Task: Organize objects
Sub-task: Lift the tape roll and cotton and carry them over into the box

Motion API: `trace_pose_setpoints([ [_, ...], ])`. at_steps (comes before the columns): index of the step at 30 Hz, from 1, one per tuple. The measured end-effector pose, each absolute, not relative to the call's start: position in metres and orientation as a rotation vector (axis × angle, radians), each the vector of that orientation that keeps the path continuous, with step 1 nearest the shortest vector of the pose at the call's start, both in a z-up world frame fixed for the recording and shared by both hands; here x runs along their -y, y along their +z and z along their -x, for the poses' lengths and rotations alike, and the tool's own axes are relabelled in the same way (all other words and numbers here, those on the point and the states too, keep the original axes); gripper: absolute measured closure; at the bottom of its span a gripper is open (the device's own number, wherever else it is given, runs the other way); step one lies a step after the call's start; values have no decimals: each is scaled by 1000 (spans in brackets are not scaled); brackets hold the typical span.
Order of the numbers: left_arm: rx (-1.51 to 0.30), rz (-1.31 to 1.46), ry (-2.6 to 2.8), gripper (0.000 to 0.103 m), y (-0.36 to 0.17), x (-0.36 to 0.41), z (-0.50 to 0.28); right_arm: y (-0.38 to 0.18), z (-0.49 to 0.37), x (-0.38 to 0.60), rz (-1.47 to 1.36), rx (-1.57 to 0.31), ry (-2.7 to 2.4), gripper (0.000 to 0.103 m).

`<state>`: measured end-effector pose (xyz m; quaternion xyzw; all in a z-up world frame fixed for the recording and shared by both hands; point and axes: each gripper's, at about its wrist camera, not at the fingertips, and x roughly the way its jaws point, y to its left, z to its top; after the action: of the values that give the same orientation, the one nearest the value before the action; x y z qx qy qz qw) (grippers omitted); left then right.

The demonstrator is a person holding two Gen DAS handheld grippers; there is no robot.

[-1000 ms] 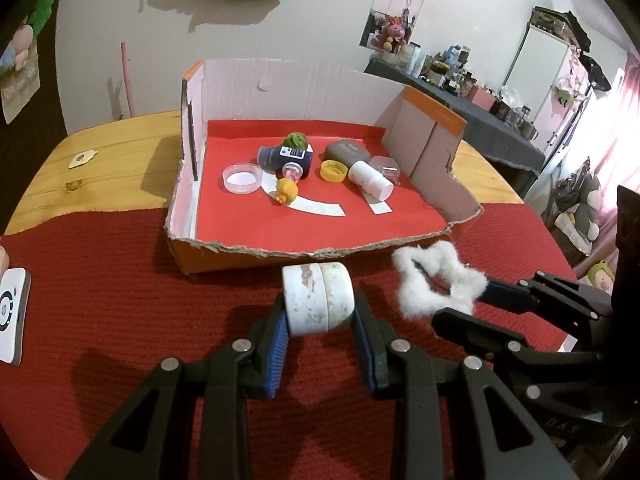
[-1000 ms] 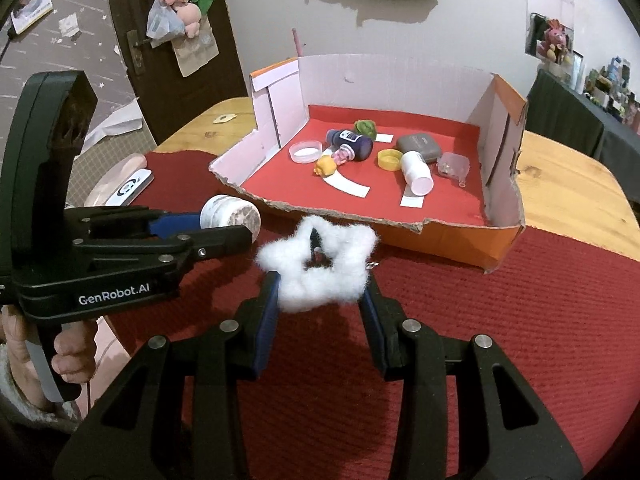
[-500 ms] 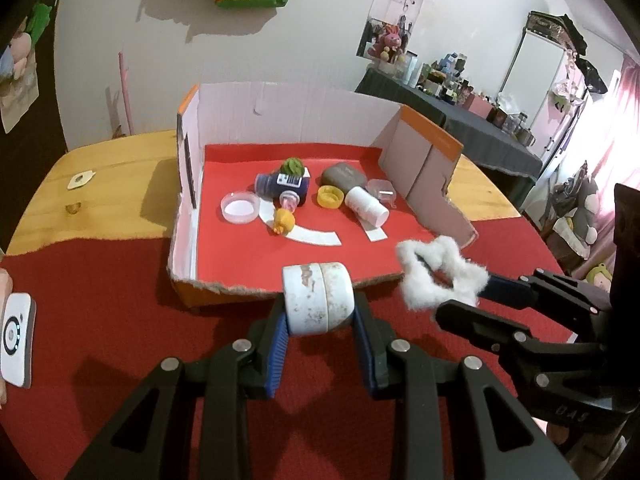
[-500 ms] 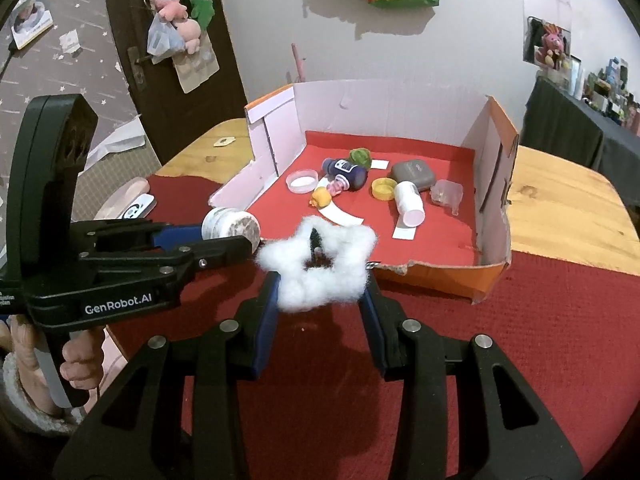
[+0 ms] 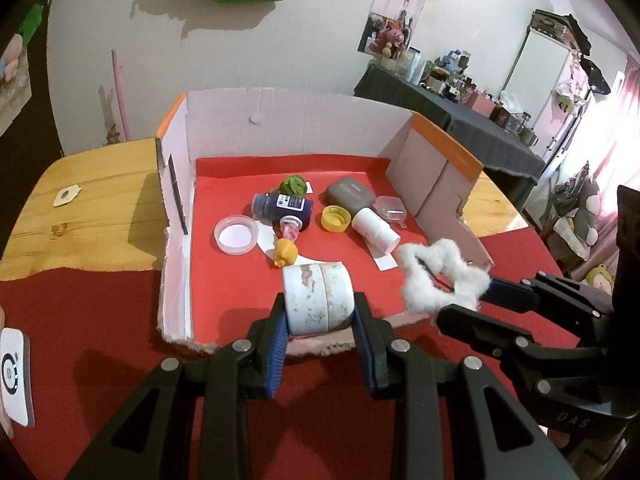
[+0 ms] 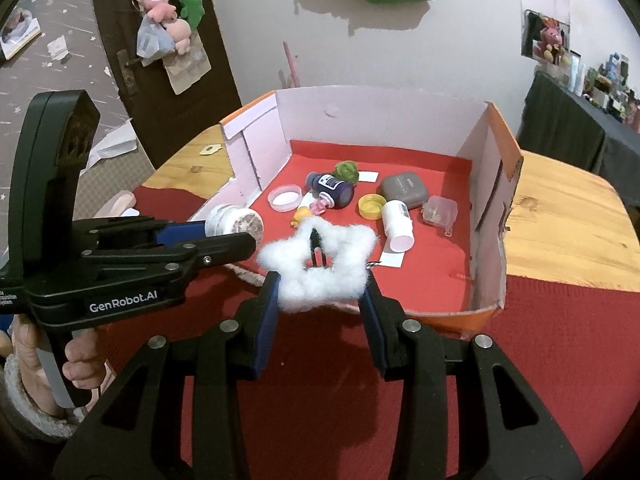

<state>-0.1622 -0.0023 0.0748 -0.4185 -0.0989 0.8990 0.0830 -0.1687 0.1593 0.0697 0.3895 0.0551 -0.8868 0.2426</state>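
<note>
My left gripper [image 5: 320, 320] is shut on a stained white round jar [image 5: 318, 298], held over the torn front edge of the cardboard box [image 5: 176, 264]. The same jar [image 6: 234, 222] shows at the left of the right wrist view. My right gripper [image 6: 322, 300] is shut on a fluffy white star [image 6: 320, 268], which also shows beside the jar as the star [image 5: 442, 276] in the left wrist view. Both hang just above the box's front wall [image 6: 484, 312]. Inside, on the red lining, lie a dark blue bottle [image 5: 284, 206], a yellow cap [image 5: 336, 218] and a white tube [image 5: 376, 230].
The box also holds a clear round lid [image 5: 236, 234], a yellow toy [image 5: 285, 254], a grey case [image 5: 348, 196], a small clear box [image 5: 390, 208] and a green ball [image 5: 296, 186]. A red cloth [image 6: 560, 352] covers the near wooden table. A white device [image 5: 14, 376] lies at far left.
Both grippers have moved forward and a little up with their objects. They now hang over the box's front edge instead of short of it. The grips are unchanged.
</note>
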Motion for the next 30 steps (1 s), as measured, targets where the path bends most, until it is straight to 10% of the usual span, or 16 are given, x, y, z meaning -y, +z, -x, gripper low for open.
trace_pose_setpoints([
  [30,288,1442,2569,71,31,8,223,29,234,-157,-1297,-123,-2331,66],
])
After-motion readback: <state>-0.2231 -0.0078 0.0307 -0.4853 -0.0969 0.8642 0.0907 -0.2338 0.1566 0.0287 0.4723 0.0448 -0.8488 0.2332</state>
